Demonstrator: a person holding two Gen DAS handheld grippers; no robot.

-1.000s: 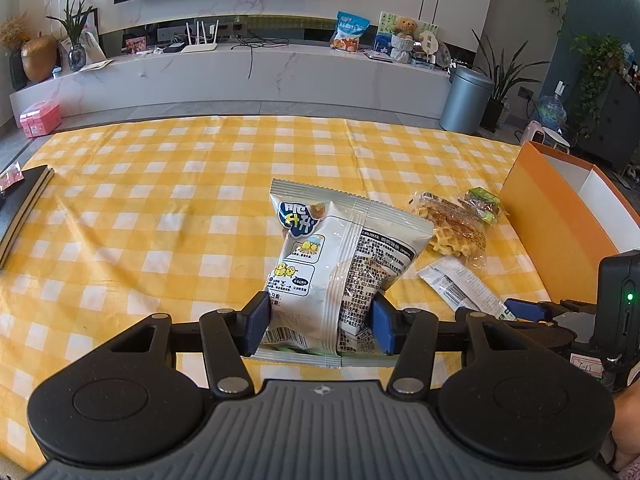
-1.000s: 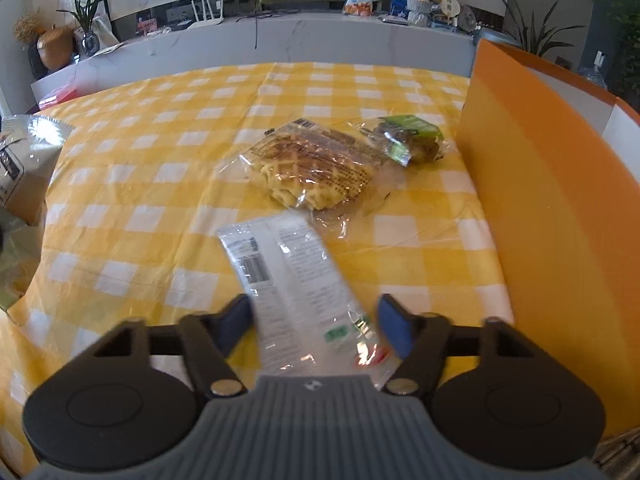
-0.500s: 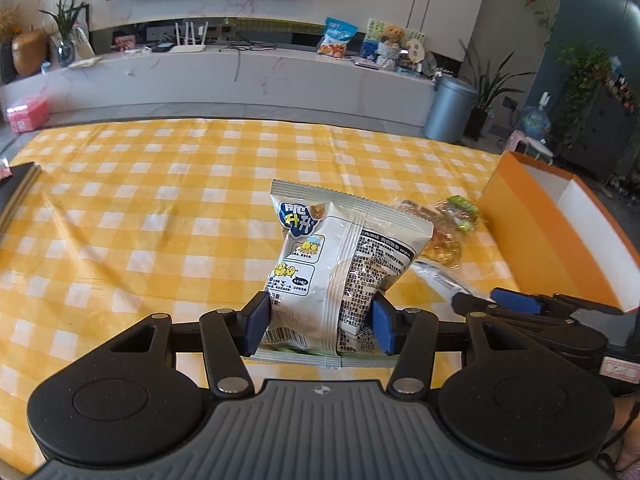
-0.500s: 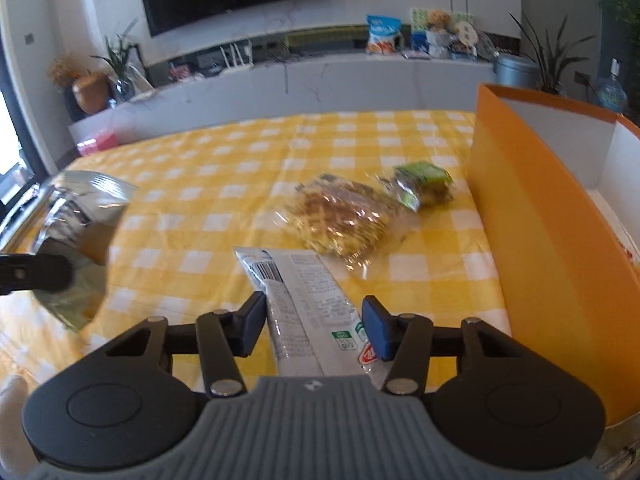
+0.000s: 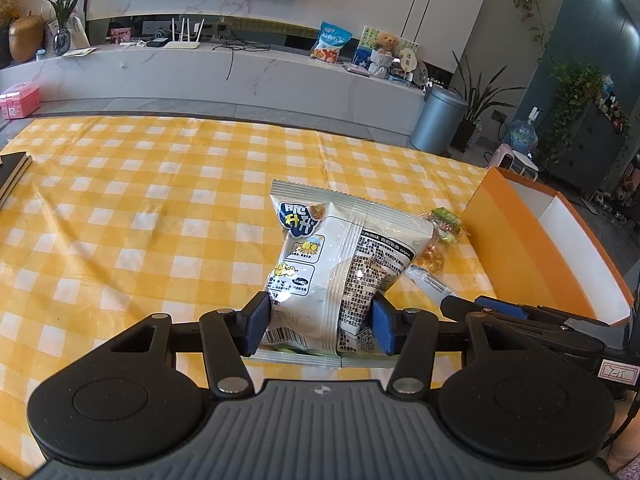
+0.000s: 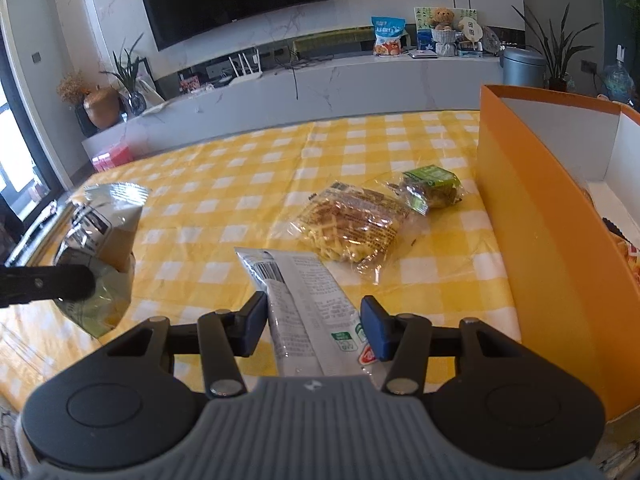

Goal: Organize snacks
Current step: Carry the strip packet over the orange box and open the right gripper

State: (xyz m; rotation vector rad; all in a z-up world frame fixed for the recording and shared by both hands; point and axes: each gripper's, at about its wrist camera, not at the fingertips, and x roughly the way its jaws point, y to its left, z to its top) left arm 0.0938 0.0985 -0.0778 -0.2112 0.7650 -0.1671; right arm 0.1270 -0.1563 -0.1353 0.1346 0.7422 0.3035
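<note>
My left gripper (image 5: 318, 322) is shut on a white puffed snack bag (image 5: 336, 264) and holds it upright above the yellow checked tablecloth (image 5: 140, 216). The bag also shows at the left of the right wrist view (image 6: 100, 256). My right gripper (image 6: 314, 326) is shut on a long flat white packet (image 6: 304, 304), lifted off the cloth. A waffle pack (image 6: 352, 224) and a small green-labelled snack (image 6: 432, 186) lie on the cloth ahead of it. The orange box (image 6: 536, 240) stands to the right, open at the top.
The orange box also shows in the left wrist view (image 5: 532, 252), with the right gripper's body in front of it. A dark book (image 5: 12, 172) lies at the table's left edge. A white TV console (image 5: 224, 76) runs behind the table.
Both grippers have risen, each with its snack. The right gripper closed on the long packet and lifted it off the cloth.
</note>
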